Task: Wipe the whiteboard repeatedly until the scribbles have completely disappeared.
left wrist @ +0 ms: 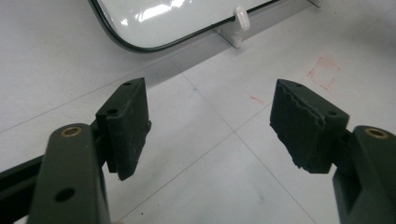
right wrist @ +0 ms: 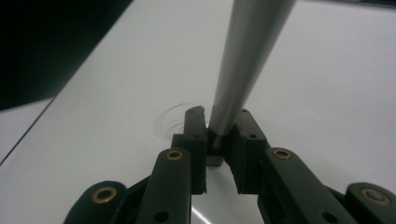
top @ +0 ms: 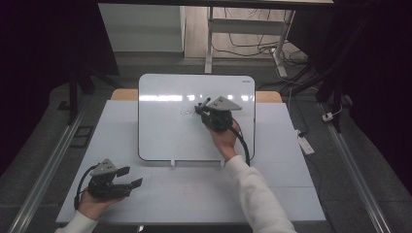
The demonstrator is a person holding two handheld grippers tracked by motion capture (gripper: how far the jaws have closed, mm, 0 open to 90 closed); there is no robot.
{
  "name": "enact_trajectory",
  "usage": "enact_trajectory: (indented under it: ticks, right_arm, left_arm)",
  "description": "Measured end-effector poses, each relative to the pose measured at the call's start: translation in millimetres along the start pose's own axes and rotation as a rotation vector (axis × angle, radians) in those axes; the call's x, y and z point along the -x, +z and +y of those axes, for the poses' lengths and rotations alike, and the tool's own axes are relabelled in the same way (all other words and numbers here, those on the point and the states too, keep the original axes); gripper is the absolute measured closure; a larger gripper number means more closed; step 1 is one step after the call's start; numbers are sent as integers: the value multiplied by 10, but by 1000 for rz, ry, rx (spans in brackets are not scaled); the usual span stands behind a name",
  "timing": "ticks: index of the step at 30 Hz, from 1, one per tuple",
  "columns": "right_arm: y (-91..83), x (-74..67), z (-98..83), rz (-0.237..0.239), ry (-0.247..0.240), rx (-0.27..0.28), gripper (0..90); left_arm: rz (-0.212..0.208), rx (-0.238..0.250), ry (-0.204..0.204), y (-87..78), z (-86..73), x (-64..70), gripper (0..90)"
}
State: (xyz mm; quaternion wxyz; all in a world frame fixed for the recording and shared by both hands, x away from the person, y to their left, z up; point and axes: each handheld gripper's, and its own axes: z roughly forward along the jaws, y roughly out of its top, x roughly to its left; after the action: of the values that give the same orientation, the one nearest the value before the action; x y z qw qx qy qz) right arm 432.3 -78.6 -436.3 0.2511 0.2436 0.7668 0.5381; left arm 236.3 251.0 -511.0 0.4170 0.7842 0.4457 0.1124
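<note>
From the high view we see the right gripper (top: pixel 203 109) held over the middle of the whiteboard (top: pixel 165 136), beside faint writing (top: pixel 187 111), while the left gripper (top: pixel 130 177) rests at the near left of the table (top: pixel 286 189). In the left gripper view our jaws stand spread with nothing between them, the bare tabletop below and the whiteboard's lower corner (left wrist: pixel 140 28) on the far side. In the right gripper view our jaws pinch a grey marker (right wrist: pixel 243 60) that rises up and away from them, over the white surface near a curved pen stroke (right wrist: pixel 170 116).
</note>
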Motion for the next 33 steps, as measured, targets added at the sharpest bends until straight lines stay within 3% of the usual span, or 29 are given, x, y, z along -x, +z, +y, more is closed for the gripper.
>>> enact_trajectory:
  ticks: [2, 3, 6, 9, 14, 16, 19, 21, 23, 25, 29, 31, 33]
  right_arm:
    - [29, -65, 1, 14, -35, -16, 775]
    - [34, -43, 17, 8, -29, -8, 775]
    - [5, 119, 91, -73, 13, 32, 775]
    - [-5, 163, 114, -89, 23, 36, 775]
    - [33, -83, -1, 21, -38, -26, 775]
    - [22, -55, 3, 18, -31, -22, 775]
    - [-20, 94, 60, -50, 15, 17, 775]
    - [-30, 108, 57, -50, 29, 16, 775]
    - [-8, 7, 24, -12, -14, -10, 774]
    - [16, -64, 20, -5, -71, -27, 775]
    - [12, 121, 108, -79, 23, 32, 775]
    - [21, 167, 137, -83, 48, 40, 775]
    - [53, 89, 127, -55, 30, 28, 774]
  left_arm:
    - [3, 1, 2, -6, -1, 6, 289]
    - [2, 3, 4, -12, -2, 10, 289]
    - [3, 6, 4, -20, -4, 13, 289]
    - [2, 3, 3, -12, -1, 1, 289]
    - [1, 4, 3, -17, -4, 2, 289]
    - [2, 4, 2, -18, -5, 4, 289]
    - [2, 3, 2, -13, 0, 9, 289]
    - [2, 2, 2, -7, 1, 7, 289]
    - [2, 1, -1, 0, 0, -2, 289]
    - [3, -3, -1, 6, -1, -4, 289]
    - [4, 1, 5, -12, -4, 13, 289]
    - [3, 2, 2, -9, -2, 5, 289]
    - [1, 0, 0, 0, -2, -4, 289]
